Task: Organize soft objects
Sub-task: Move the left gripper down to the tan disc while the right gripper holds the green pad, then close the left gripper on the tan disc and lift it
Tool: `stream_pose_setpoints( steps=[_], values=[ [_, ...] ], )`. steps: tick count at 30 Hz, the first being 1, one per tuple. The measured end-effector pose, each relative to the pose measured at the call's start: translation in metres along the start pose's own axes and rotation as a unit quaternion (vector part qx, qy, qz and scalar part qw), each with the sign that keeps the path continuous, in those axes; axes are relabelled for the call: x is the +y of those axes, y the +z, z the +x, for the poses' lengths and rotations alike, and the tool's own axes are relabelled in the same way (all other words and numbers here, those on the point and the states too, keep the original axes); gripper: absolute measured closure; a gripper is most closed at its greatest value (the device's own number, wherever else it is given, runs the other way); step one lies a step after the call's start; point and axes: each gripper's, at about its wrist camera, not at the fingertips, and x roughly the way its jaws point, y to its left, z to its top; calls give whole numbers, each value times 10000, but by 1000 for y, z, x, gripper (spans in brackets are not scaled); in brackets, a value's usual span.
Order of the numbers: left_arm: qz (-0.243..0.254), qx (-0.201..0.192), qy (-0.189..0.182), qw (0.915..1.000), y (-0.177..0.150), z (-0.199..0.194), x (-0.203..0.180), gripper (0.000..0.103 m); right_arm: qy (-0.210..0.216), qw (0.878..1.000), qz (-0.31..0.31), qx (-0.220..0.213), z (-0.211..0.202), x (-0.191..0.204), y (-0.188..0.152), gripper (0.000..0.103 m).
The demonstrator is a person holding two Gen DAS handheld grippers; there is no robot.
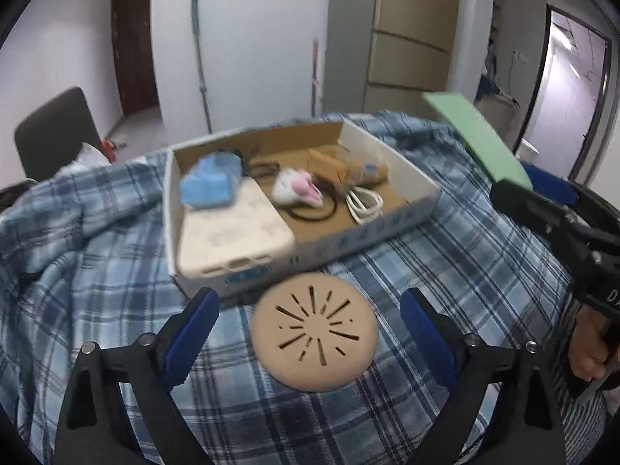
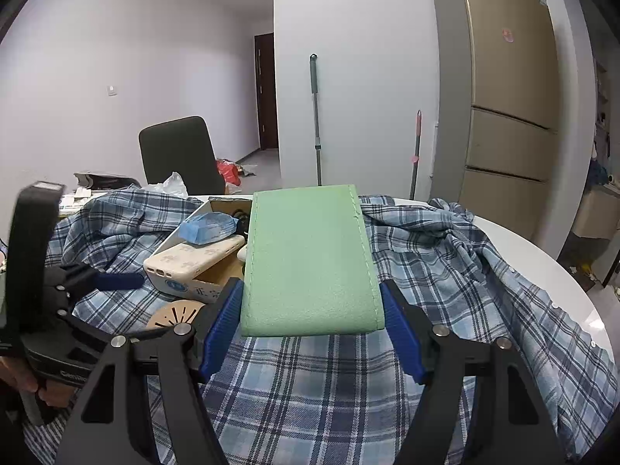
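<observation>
My right gripper (image 2: 312,321) is shut on a flat green pouch (image 2: 310,259) and holds it in the air above the plaid cloth; the pouch also shows in the left wrist view (image 1: 476,139). My left gripper (image 1: 310,333) is open and empty, its fingers on either side of a round tan coaster (image 1: 316,333) with slits that lies on the cloth. A cardboard box (image 1: 410,178) behind the coaster holds a blue packet (image 1: 211,184), a cream power bank (image 1: 236,236), a white-pink plush (image 1: 296,190), cables and a tan item.
A blue plaid shirt (image 2: 445,255) covers a round white table (image 2: 550,267). A dark chair (image 2: 178,155) stands behind at the left. A fridge (image 2: 507,108) and two mop handles (image 2: 316,116) stand by the far wall.
</observation>
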Motion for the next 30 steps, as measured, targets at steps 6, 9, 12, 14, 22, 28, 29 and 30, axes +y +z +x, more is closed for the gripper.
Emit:
stream_pose_setpoints(
  steps=[6,9,12,14,22,28,29,30],
  values=[
    [132,430,-176,9988,0,17,-5,7,-8,10000,4,24,1,0,0,34],
    [-10,630,-121,9979,-1,26,0,7,-5,10000,32,11,0,-1,0,34],
    [-139,811,-135,9965,-2,34,6,9,-8,10000,47,37,1,-2,0,34],
    [-179,882,-156,9958,-2,37,8,10,-6,10000,55,43,1,-2,0,34],
    [1,1068,-41,9943,-4,45,0,10,-74,10000,51,6,-1,-2,0,34],
    [106,1104,83,9938,-6,47,-4,15,-94,9999,65,30,0,-2,0,34],
    [107,1098,118,9938,-5,47,-4,16,-98,9999,65,27,-1,-1,0,34],
    [124,1093,133,9938,-6,47,-4,18,-99,9999,65,24,-1,-1,0,34]
  ],
)
